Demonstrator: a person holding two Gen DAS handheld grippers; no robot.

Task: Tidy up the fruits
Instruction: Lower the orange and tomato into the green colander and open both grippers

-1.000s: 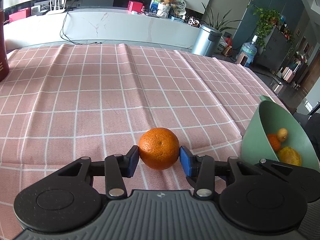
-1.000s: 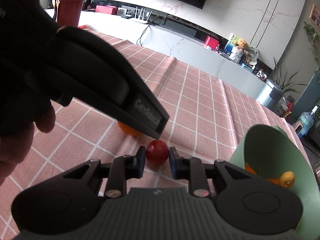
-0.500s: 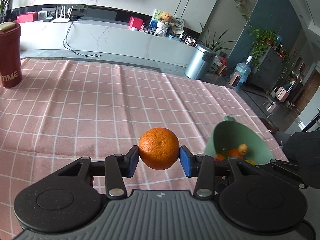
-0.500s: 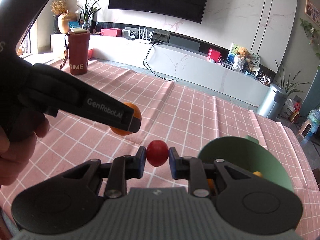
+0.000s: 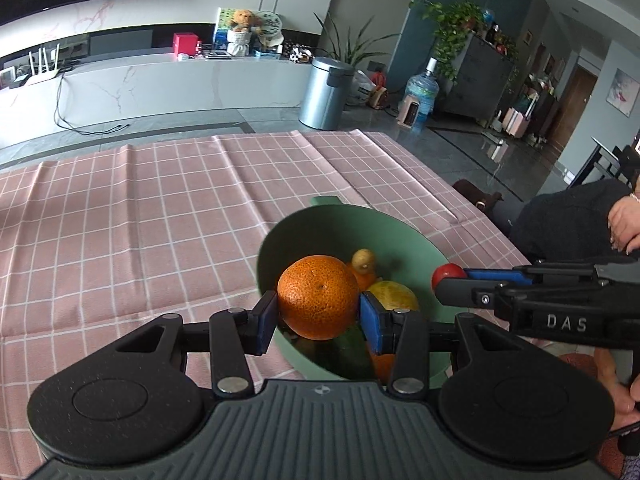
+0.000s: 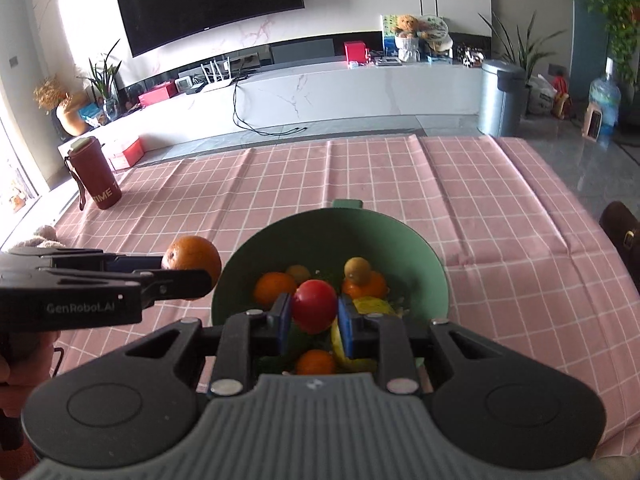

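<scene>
1. Far left edge of table (image 6: 520,208): red flask (image 6: 98,176) upright on the pink checked cloth, well apart from the work, not part of the sort.
2. Left gripper (image 5: 318,314): clenched on the orange (image 5: 318,298), pads on opposite sides at its widest girth, likely so the round fruit can't roll out. From the right wrist view, held level just beside the bowl's left rim; drop not yet made.
3. Green bowl (image 6: 424,256): near the table's front edge, toward the right corner, already loaded with small oranges, a lemon and something dark green. Collection point for the fruit.
4. Right gripper (image 6: 314,316): clamped on the small red fruit (image 6: 314,306), poised above the bowl's contents, apparently lined up for release inside.
5. Judgement: both loads at drop stage; staggering the releases looks wise, given how close together the grippers are.
</scene>
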